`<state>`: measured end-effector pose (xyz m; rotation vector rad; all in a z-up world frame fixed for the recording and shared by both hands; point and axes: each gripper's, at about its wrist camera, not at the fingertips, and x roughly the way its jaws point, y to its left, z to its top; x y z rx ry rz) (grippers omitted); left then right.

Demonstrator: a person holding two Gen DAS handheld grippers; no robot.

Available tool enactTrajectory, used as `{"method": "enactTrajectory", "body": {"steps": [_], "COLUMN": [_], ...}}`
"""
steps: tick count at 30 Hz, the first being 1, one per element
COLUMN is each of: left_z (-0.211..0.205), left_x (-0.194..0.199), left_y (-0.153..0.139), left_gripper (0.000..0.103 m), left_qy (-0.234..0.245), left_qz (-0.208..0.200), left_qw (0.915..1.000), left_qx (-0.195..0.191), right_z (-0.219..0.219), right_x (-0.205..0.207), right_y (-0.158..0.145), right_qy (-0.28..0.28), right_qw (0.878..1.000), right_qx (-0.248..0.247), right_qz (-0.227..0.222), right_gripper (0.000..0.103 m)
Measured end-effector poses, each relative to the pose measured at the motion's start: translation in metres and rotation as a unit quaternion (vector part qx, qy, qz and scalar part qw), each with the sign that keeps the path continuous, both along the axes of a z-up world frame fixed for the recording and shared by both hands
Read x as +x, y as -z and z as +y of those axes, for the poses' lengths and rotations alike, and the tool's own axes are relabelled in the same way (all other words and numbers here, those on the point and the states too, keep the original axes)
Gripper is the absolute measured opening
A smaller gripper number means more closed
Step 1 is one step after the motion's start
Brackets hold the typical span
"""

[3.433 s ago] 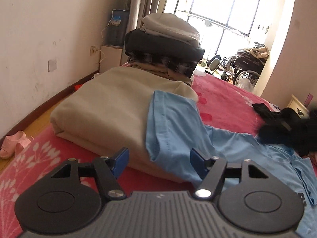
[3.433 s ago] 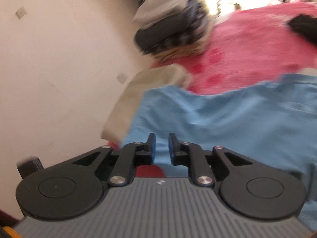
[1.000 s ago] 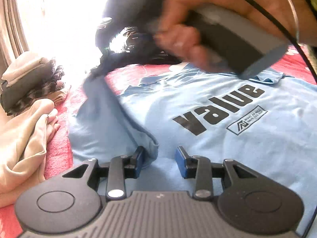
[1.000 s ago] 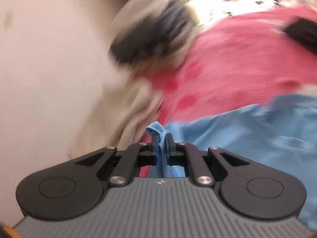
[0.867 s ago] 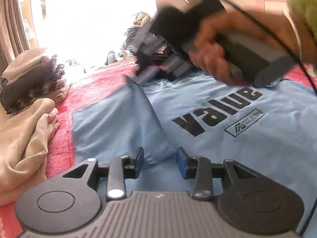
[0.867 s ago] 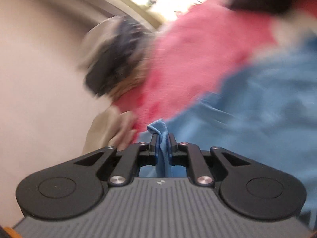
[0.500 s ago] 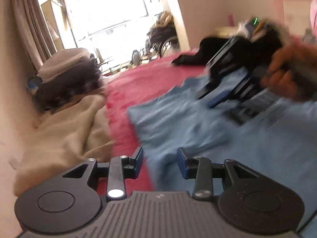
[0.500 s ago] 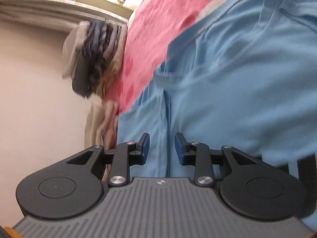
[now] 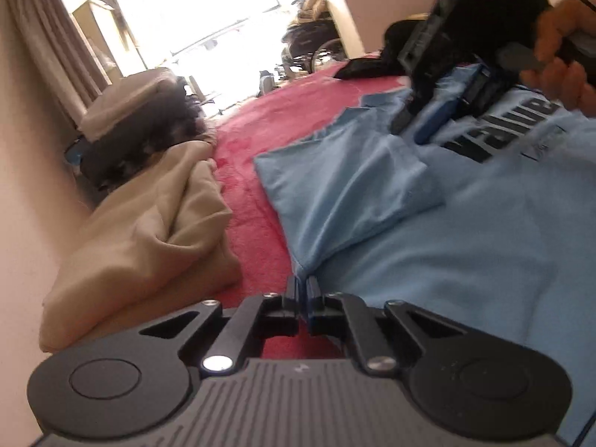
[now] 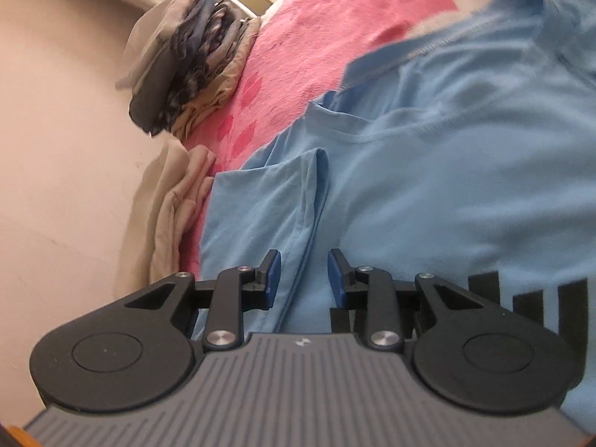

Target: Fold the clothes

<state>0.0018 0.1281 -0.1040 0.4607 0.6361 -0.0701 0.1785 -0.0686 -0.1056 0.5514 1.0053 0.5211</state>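
While the left gripper jaws pinch the blue T-shirt side edge at lower centre for folding, right gripper jaws stand open astride the folded sleeve.

Left wrist view: looks from behind my left claw, low over the bed, toward the bright window; my right claw appears at upper right. Right wrist view: sits close above the blue shirt, behind my right claw, rolled sideways. Shared: shirt sleeve, beige cloth, stacked clothes, wall.
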Motion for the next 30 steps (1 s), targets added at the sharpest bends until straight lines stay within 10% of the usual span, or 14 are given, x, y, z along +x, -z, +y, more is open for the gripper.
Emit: {"method": "enactTrajectory", "body": {"steps": [4, 13, 20, 30], "left_z": [0.004, 0.002, 0.024, 0.05], "left_x": [-0.01, 0.016, 0.03, 0.037], "left_y": [-0.011, -0.03, -0.023, -0.015], "left_gripper": [0.029, 0.035, 0.036, 0.046], "left_qy": [0.002, 0.022, 0.005, -0.036], "left_qz": [-0.006, -0.027, 0.03, 0.059], "left_qw": [0.9998, 0.9934, 0.9825, 0.9784], "left_qx": [-0.017, -0.109, -0.184, -0.195], "right_z": [0.013, 0.084, 0.062, 0.081], "right_x": [-0.002, 0.028, 0.008, -0.083], "right_y": [-0.021, -0.014, -0.037, -0.013], "right_qy": [-0.008, -0.078, -0.067, -0.254], "right_qw": [0.996, 0.969, 0.974, 0.93], "right_qx": [-0.051, -0.196, -0.164, -0.211], "right_qz": [-0.068, -0.129, -0.144, -0.16], "right_gripper": [0.028, 0.024, 0.024, 0.023]}}
